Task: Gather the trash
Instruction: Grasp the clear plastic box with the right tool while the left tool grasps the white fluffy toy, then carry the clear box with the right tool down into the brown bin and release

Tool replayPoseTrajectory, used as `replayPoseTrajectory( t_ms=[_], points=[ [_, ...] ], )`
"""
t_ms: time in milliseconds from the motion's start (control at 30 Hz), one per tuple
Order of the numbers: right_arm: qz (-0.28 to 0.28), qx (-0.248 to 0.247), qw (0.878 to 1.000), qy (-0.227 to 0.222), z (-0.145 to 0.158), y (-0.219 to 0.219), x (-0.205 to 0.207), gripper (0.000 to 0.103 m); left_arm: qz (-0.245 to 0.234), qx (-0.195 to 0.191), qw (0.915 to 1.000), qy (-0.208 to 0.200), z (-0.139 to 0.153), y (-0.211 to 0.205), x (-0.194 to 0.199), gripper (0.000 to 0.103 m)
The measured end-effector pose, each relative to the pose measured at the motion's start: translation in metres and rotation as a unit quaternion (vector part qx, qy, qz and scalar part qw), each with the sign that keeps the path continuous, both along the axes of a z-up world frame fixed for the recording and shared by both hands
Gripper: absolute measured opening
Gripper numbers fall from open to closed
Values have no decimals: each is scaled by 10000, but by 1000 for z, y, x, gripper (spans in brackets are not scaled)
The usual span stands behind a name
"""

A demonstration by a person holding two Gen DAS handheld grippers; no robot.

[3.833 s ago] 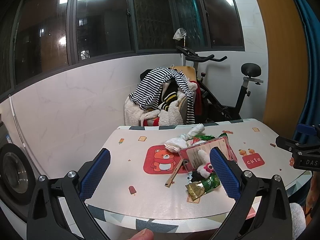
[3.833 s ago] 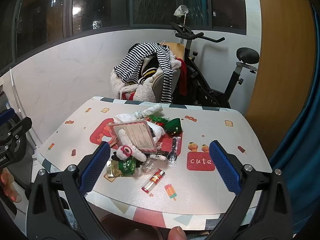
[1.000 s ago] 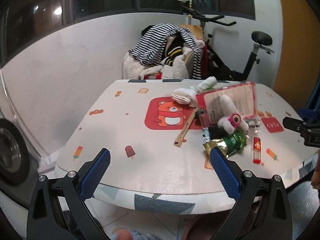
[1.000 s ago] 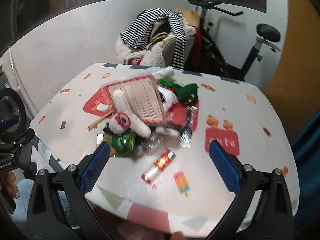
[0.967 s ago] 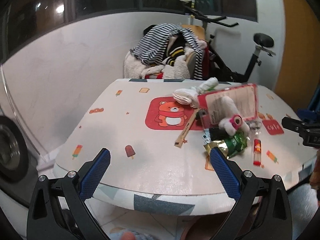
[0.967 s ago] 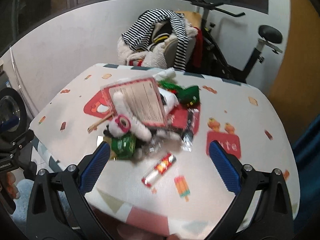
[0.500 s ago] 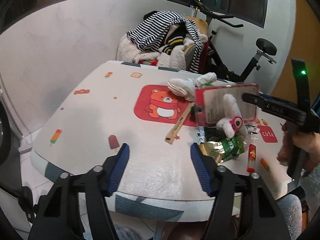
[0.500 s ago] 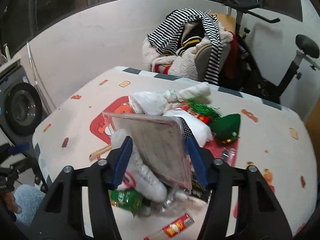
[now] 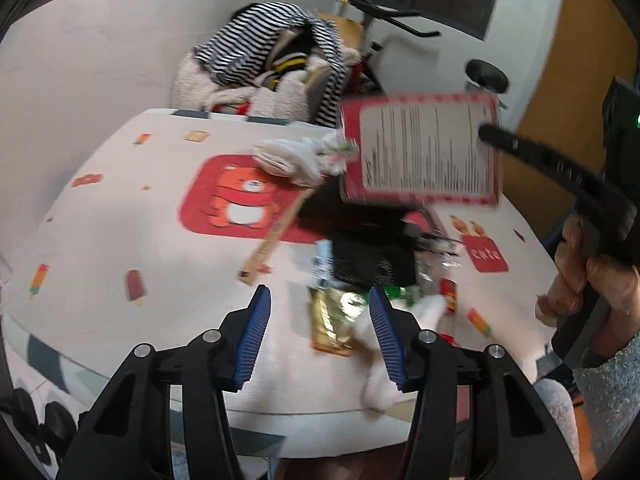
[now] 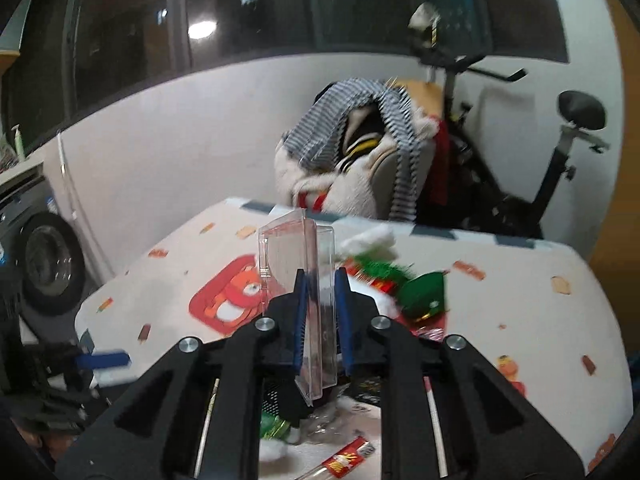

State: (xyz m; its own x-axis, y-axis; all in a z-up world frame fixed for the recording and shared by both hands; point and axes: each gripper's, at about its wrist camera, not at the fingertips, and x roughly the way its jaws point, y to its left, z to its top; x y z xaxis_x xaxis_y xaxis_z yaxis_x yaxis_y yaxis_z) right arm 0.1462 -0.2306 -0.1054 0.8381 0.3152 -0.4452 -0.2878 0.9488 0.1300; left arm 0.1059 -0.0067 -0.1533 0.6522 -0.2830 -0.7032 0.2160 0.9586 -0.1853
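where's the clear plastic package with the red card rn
The clear plastic package is clamped between the right gripper pads, lifted above the table; in the left wrist view it hangs right of centre, over the trash pile.

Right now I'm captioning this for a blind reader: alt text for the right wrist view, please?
The right gripper is shut on a clear plastic package, held edge-on above a cluttered table. Behind stand a clothes-piled chair and an exercise bike.

White rounded desk (image 9: 120, 248) printed with a red bear square and ice lollies. Mid-desk: crumpled white tissue (image 9: 292, 156), pale wooden stick (image 9: 276, 232), black mesh pouch (image 9: 372, 256). Toward near edge: gold-and-green foil wrapper (image 9: 334, 320), red sachet (image 10: 348, 458).
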Motion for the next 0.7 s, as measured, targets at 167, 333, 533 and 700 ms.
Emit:
replayPoseTrajectory(
  t_ms=[167,333,533,700],
  points=[
    [-243,203,9991,-271,16,-22,-27,17,-324,-96,9990,287,-18,-16,-4,50],
    [-400,368,9982,-244,15,-35,-50,17,-810,-30,9955,481,-39,-46,-13,50],
    [-480,365,9978,-281,16,-43,-74,17,-939,350,9917,807,-69,-69,-10,34],
    [-561,354,9976,-217,15,-47,-81,17,-849,283,9935,708,-70,-65,-13,10]
  ],
)
